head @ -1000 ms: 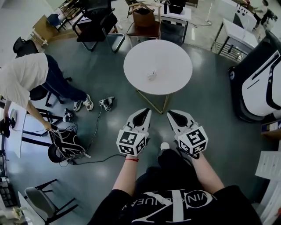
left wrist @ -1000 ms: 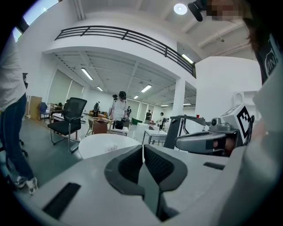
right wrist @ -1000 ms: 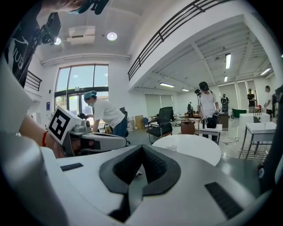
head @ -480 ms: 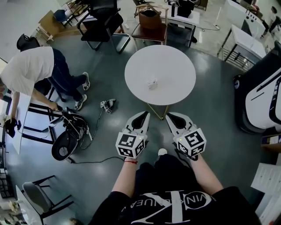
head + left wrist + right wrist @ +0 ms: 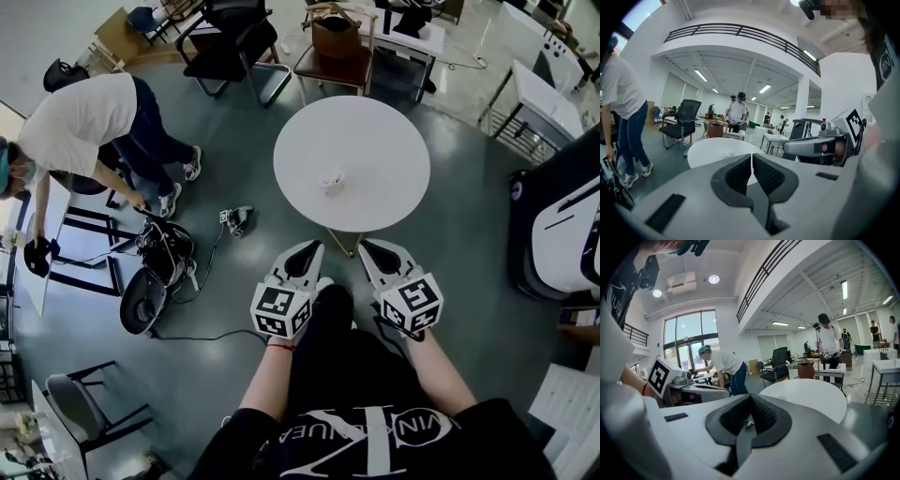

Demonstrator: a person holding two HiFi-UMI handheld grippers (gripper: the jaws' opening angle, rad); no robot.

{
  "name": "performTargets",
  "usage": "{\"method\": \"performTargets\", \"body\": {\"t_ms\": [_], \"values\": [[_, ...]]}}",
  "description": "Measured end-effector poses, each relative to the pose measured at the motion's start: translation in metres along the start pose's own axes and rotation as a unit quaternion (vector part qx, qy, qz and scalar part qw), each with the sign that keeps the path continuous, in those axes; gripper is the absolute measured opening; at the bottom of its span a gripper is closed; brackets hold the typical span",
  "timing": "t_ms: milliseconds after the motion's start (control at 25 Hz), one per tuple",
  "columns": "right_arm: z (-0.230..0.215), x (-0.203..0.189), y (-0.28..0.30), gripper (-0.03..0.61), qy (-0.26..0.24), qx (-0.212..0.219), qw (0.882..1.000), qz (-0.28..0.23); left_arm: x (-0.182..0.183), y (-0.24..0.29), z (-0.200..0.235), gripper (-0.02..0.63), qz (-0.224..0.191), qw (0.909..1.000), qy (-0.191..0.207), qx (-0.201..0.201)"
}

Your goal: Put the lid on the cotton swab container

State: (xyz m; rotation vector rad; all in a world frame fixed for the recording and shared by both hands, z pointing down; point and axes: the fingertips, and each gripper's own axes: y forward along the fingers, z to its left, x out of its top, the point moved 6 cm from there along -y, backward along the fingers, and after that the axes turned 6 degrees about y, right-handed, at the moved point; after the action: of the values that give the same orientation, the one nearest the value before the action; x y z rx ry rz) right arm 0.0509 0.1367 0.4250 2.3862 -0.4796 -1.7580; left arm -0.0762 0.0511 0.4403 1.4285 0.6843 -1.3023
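left gripper [image 5: 751,157]: jaws are sitting closed together, gripping nothing.
right gripper [image 5: 750,399]: jaws are pressing shut, also empty; it is riding just beside the left one.
cotton swab container [image 5: 331,180]: sitting ahead of both grippers, between the lines they are pointing along, well apart from either.
round table [image 5: 394,131]: carrying the container near its middle; its near edge is showing just past the jaw tips.

The round table [image 5: 352,164] stands ahead of the left gripper [image 5: 307,249] and right gripper [image 5: 371,249], which are side by side before its near edge. The cotton swab container [image 5: 332,180] sits on the table near its middle. Two chairs [image 5: 230,37] stand behind the table, and a person [image 5: 84,122] bends over at the far left.
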Motion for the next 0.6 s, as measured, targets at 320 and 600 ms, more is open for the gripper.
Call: {"method": "performTargets", "body": {"t_ms": [320,600], "values": [[-0.031,0.017,0.034,0.003,-0.011,0.012,1.0,0.013,0.006,0.039,0.029,0.018,0.008,0.9999,-0.01,0.006],[-0.063,0.04,0.068,0.003,-0.011,0.009,1.0,0.02,0.024,0.079,0.055,0.018,0.006,0.9999,-0.015,-0.001]]}}
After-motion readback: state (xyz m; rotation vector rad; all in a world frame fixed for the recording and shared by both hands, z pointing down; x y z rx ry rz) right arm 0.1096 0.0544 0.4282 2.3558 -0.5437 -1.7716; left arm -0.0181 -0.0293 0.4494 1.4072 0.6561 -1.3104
